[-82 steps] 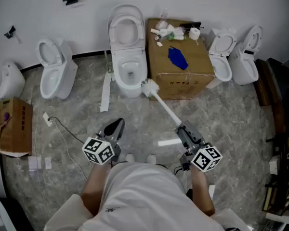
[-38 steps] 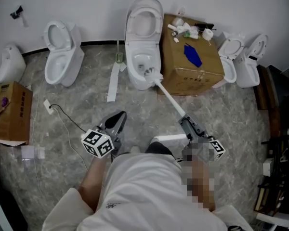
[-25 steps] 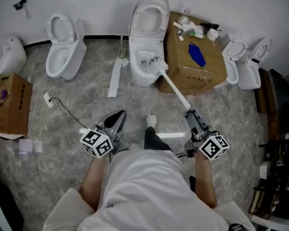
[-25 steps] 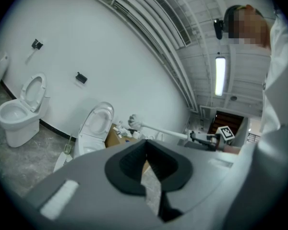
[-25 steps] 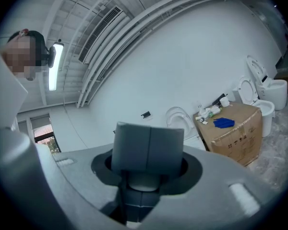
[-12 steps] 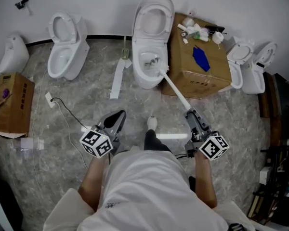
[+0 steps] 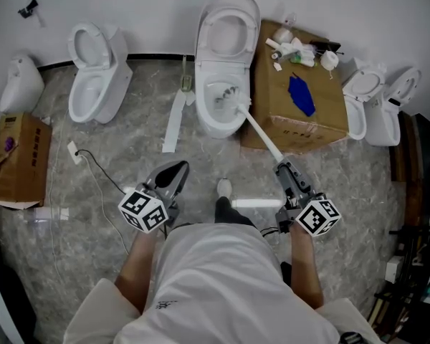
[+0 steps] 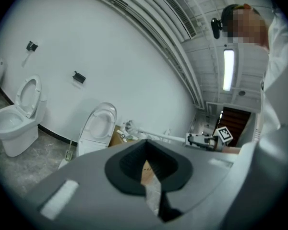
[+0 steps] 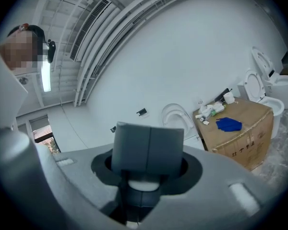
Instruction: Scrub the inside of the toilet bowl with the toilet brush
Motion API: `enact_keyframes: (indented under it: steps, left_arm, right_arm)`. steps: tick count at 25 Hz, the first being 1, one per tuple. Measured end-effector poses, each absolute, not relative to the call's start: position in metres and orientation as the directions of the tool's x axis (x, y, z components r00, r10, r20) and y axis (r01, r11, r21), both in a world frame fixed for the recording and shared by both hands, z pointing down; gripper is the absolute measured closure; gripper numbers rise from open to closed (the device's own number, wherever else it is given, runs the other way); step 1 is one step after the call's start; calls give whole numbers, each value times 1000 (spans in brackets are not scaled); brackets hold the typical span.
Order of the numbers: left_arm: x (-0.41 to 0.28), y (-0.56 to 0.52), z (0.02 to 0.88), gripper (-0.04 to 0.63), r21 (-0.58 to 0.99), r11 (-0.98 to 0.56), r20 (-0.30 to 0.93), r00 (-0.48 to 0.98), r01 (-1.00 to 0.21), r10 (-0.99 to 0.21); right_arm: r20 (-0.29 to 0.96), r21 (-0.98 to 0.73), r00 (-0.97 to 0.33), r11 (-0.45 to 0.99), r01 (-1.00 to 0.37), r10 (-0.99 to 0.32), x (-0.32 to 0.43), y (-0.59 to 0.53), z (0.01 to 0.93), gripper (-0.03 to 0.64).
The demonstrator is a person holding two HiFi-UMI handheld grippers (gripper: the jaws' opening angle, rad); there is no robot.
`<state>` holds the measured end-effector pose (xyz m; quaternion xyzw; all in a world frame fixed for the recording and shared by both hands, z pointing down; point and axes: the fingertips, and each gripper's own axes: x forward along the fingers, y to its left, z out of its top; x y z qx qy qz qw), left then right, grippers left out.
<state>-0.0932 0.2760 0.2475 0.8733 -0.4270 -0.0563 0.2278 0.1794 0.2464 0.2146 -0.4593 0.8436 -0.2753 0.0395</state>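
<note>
Long white plastic toilet brush [image 7: 261, 137] clamped in right gripper [image 7: 284, 170], bristle end pointing into white ceramic toilet bowl [image 7: 203, 117]; left gripper [image 7: 173, 172] closed, empty.

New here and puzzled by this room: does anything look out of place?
Yes. Several white toilets line one wall, two crowded together at the right. A brown cardboard box carrying clutter and a blue cloth sits against the middle toilet, and white strips lie on the marble floor.

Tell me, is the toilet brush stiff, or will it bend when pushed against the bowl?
The toilet brush is probably fairly stiff: its long handle looks straight from the right tongs to the bowl. It seems light, held by its end alone. The bristle head, inside the bowl, likely gives a little.
</note>
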Motion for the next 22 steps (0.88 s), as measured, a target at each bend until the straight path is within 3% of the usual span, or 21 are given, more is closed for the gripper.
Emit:
enact_keyframes:
  steps: [22]
  left_arm:
    - [-2,89,239,606,444,-470,134,576,-763,-807]
  right_arm:
    - [258,-521,-633,447,-727,-730,265,53,258,457]
